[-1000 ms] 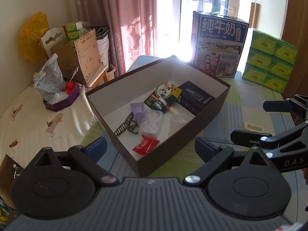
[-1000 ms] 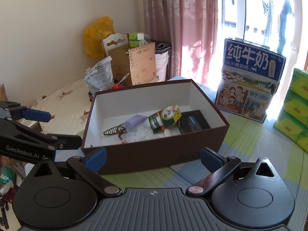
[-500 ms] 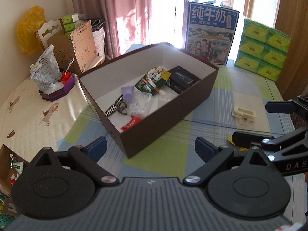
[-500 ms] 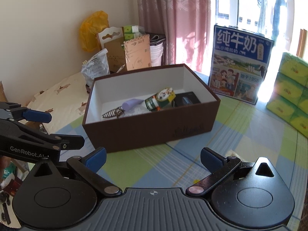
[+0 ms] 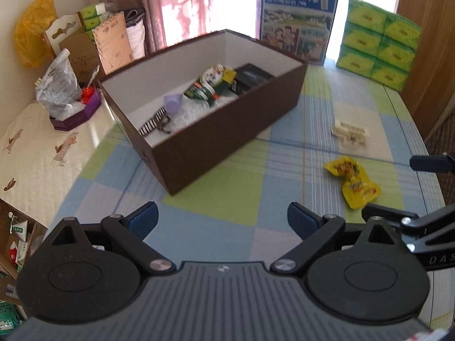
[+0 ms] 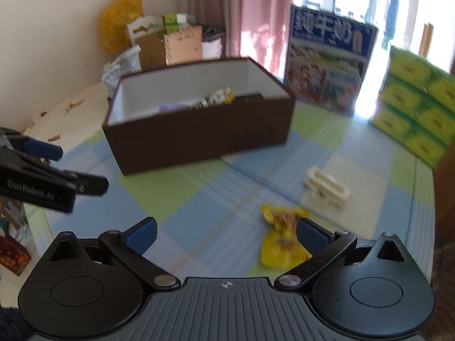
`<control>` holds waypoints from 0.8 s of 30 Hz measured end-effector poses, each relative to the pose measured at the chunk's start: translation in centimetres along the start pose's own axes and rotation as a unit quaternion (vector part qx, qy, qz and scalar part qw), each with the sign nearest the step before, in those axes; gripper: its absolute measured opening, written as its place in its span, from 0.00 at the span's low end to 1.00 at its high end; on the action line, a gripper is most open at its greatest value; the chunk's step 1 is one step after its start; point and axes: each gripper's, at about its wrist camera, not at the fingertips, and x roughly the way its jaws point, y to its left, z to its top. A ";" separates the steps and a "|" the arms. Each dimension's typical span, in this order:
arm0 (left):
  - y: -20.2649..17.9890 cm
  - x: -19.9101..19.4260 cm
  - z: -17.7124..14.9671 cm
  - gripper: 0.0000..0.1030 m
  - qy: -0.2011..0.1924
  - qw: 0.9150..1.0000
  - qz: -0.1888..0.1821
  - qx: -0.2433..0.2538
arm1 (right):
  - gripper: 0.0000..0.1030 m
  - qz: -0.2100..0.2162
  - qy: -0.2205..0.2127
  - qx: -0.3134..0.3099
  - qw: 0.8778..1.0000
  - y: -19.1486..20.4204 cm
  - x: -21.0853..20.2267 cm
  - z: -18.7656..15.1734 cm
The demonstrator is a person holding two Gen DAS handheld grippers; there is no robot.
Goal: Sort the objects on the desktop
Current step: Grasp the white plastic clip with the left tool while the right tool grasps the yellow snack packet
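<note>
A: Starting big: the table under its blue-and-green checked cloth (image 5: 227,193) is filling both views, and the open brown cardboard box with a white inside (image 5: 216,139) is sitting on it, towards the far left.

B: And it is holding a jumble – a green-labelled tin (image 5: 209,83), a lilac cone-shaped piece (image 5: 172,103), a striped hair clip (image 5: 155,119).

A: Behind the box, a tall blue milk carton (image 6: 330,68) is standing, with a stack of green tissue packs (image 6: 418,108) to its right.

B: Now the loose pieces. A cream plastic clip (image 6: 325,189) is lying on the cloth, right of the box and well apart from it.

A: And the yellow snack packet (image 6: 281,241) is lying nearer than the clip, just in front of the right gripper (image 6: 226,231). Its fingers are spreading wide, nothing between them, and the right blue fingertip (image 6: 311,231) is overlapping the packet's edge in this view – I cannot tell whether it is touching.

B: The left gripper (image 5: 221,220) is also gaping wide, gripping nothing, hovering over bare cloth with the packet off to its right.
</note>
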 end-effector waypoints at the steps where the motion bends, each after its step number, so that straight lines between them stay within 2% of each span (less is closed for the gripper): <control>1: -0.2 0.2 -0.2 0.93 0.003 1.000 -0.002 0.003 | 0.98 -0.002 0.005 0.006 1.000 -0.3 0.0 -0.5; 9: -1.8 2.3 -0.2 0.93 0.027 0.999 -0.025 0.021 | 0.98 -0.029 0.035 0.062 0.997 -3.1 0.9 -3.0; 24: -5.4 9.2 2.3 0.92 0.060 0.991 -0.080 0.087 | 0.98 -0.064 0.056 0.127 0.988 -6.6 4.5 -4.3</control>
